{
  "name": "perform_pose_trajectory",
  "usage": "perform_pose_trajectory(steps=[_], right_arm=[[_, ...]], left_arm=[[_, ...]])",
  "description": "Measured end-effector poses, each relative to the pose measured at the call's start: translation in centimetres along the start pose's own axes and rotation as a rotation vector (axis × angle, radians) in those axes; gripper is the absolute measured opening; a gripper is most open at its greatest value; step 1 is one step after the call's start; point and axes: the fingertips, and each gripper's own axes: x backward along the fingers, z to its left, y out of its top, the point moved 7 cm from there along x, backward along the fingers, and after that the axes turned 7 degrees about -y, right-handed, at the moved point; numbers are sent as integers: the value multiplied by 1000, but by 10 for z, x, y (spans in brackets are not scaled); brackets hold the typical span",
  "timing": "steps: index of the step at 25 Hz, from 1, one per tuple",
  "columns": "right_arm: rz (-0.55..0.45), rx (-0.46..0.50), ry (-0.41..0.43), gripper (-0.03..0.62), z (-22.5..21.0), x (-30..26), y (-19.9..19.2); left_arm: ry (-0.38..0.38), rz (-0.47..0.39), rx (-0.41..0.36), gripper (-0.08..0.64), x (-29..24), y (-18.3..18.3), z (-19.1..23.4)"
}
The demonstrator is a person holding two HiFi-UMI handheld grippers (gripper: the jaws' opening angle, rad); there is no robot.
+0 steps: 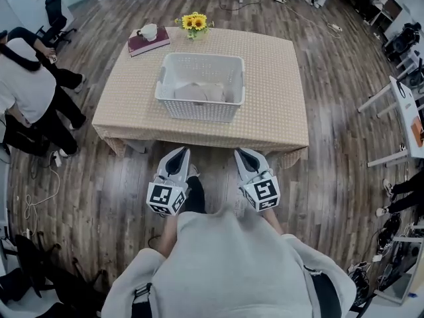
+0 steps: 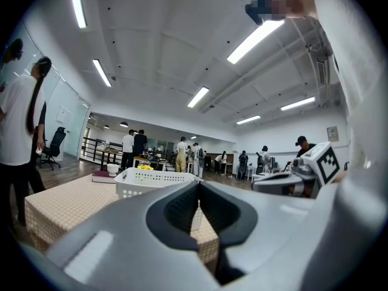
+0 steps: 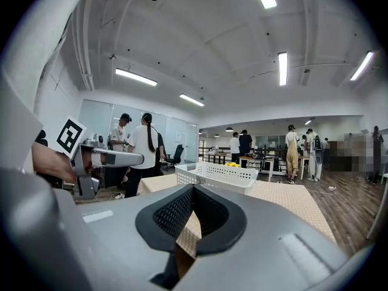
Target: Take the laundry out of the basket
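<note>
The laundry [image 1: 199, 91], a pale crumpled heap, lies in the bottom of the white perforated basket [image 1: 196, 109], and nothing is touching it. The basket stands near the middle of the worktop [image 1: 278, 101], which is covered with a beige checked cloth. At the far edge of the worktop, well apart from the basket, a dark red book [image 1: 147, 44] carries a white cup [image 1: 150, 31], and just beside them stands a small bunch of sunflowers [image 1: 195, 22]. Both grippers are held low in front of the person's body, short of the worktop's near edge and pointed toward it. The left gripper [image 1: 179, 155] is clenched with nothing between its jaws, and the right gripper [image 1: 246, 155] is likewise pressed together and empty. The floor [image 1: 331, 177] is dark wood planking. To the left of the worktop stands a person in a white shirt [image 1: 23, 88].
</note>
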Motion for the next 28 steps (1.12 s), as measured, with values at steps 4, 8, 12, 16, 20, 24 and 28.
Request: perform_pose_trajectory(steps=[4, 8, 12, 16, 20, 24, 28], right_arm=[[5, 5, -16, -2, -6, -62, 16], [-28, 12, -23, -2, -8, -120, 49], [-41, 19, -41, -2, -13, -172, 70], [-41, 14, -77, -2, -23, -210, 85], [-60, 12, -110, -2, -34, -239, 102], [-76, 4, -145, -2, -45, -268, 111], [-86, 1, -165, -2, -50, -291, 118]], left_arm=[[-20, -10, -3, 11, -34, 11, 53], [-28, -33, -24, 11, -59, 36, 110], [-17, -41, -29, 11, -79, 50, 164], [-8, -43, -23, 11, -95, 59, 207], [-13, -54, -30, 11, -112, 72, 241], [-31, -64, -46, 11, -131, 83, 269], [-51, -54, -56, 11, -145, 85, 289]])
